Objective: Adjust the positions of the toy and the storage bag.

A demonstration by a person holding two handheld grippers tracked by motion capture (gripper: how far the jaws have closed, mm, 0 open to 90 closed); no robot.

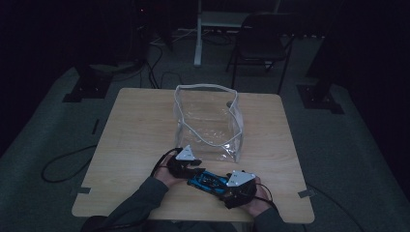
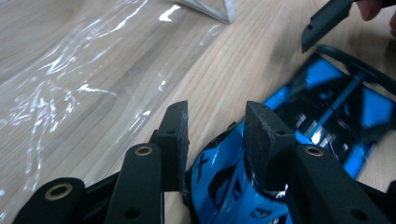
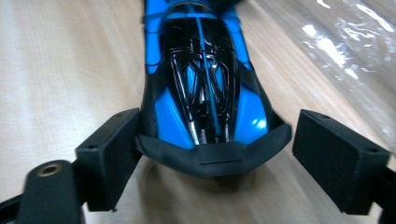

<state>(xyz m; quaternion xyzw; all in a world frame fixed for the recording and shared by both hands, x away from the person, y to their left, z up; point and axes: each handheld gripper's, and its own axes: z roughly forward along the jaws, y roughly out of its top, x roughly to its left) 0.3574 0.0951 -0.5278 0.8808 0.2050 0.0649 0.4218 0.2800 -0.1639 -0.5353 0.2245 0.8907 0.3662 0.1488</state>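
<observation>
Blue and black toy car (image 1: pixel 209 181) lying on the wooden table (image 1: pixel 130 140), stretched between the two grippers, just in front of the clear plastic bag (image 1: pixel 209 121).

Left gripper (image 2: pixel 217 126): jaws partly closed around the narrow front end of the car. Right-hand pad (image 2: pixel 261 135) resting on the blue bodywork, left-hand pad (image 2: pixel 175 135) just beside the nose; a firm clamp cannot be told from here. Crumpled wall of the bag spread on the table beyond and to the left of these fingers. Tip of the other gripper's jaw far ahead, over the car's rear.

Right gripper (image 3: pixel 215 158): jaws spread wide, one on each side of the black rear wing. Left-hand pad (image 3: pixel 109 156) touching or nearly touching the wing's corner, right-hand pad (image 3: pixel 338 163) clearly apart from it, bare wood in the gap. Car body running straight away from between these fingers.
</observation>
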